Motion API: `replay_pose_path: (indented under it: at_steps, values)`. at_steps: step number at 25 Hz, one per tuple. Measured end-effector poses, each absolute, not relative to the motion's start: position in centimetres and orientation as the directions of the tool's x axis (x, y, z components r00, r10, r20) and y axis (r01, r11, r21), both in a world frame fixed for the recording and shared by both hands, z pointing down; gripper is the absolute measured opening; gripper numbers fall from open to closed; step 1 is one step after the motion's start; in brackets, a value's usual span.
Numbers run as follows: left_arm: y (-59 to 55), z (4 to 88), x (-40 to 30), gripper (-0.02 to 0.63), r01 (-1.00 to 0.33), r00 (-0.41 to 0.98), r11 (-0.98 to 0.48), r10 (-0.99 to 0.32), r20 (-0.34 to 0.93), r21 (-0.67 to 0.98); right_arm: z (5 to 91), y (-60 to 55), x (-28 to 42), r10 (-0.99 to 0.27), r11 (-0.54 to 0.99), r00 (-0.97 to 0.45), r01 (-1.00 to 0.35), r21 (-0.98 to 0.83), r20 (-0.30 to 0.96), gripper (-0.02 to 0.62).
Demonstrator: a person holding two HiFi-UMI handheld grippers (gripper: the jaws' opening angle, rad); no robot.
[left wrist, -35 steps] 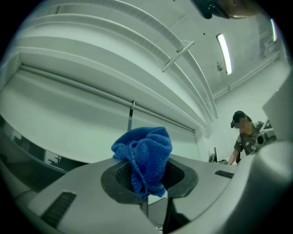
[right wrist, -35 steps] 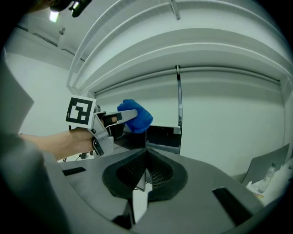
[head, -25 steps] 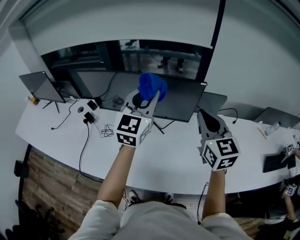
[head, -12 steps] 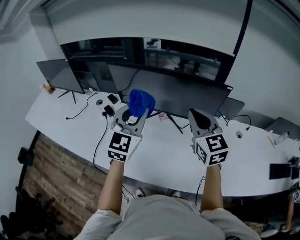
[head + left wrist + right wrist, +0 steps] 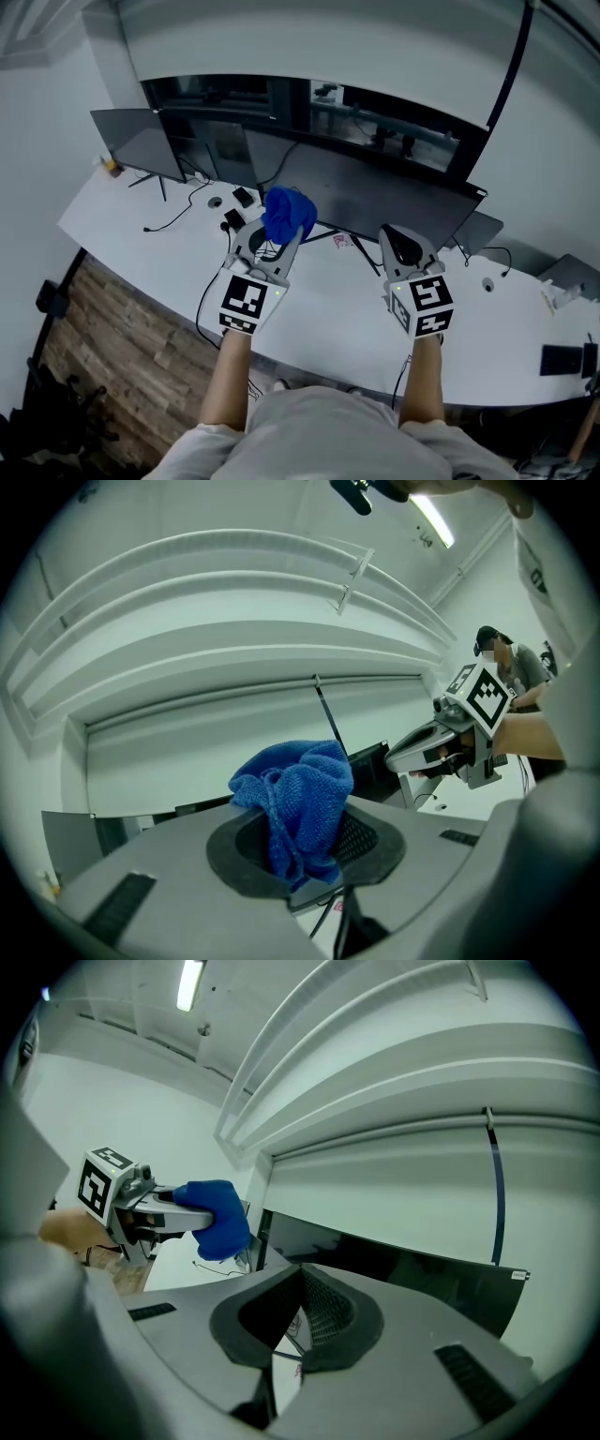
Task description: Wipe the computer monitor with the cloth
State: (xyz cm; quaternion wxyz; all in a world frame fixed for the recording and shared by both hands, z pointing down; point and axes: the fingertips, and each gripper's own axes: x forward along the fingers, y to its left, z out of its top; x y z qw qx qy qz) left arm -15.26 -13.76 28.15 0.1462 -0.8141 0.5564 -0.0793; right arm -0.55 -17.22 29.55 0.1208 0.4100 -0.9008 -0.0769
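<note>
My left gripper [image 5: 277, 236] is shut on a bunched blue cloth [image 5: 289, 214], which it holds just in front of the lower left corner of the wide dark monitor [image 5: 394, 202] on the white desk [image 5: 328, 309]. In the left gripper view the cloth [image 5: 298, 799] fills the space between the jaws and stands up above them. My right gripper [image 5: 400, 239] hovers over the desk before the monitor's middle, jaws shut with nothing in them. The right gripper view shows its closed tips [image 5: 300, 1283], the monitor [image 5: 412, 1274] behind them, and the cloth [image 5: 217, 1218] at left.
A smaller monitor [image 5: 133, 141] stands at the desk's left end. Cables and small adapters [image 5: 234, 202] lie near the left gripper. A dark device [image 5: 561, 359] sits at the far right. Wooden floor [image 5: 103, 347] runs along the desk's near edge. Another person [image 5: 511, 663] appears in the left gripper view.
The left gripper with the cloth has come down from the monitor's top edge to its lower left corner. The right gripper has stayed shut and moved little. The head view has shifted.
</note>
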Motion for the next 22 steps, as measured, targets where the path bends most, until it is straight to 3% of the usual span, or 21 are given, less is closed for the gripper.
replay_pose_path:
  at_steps: [22]
  values:
    - [-15.1, 29.4, -16.8, 0.107, -0.900, 0.333, -0.305, -0.942, -0.037, -0.312, 31.1, -18.4, -2.3, -0.755, 0.655, -0.630, -0.708, 0.264, 0.184, 0.012]
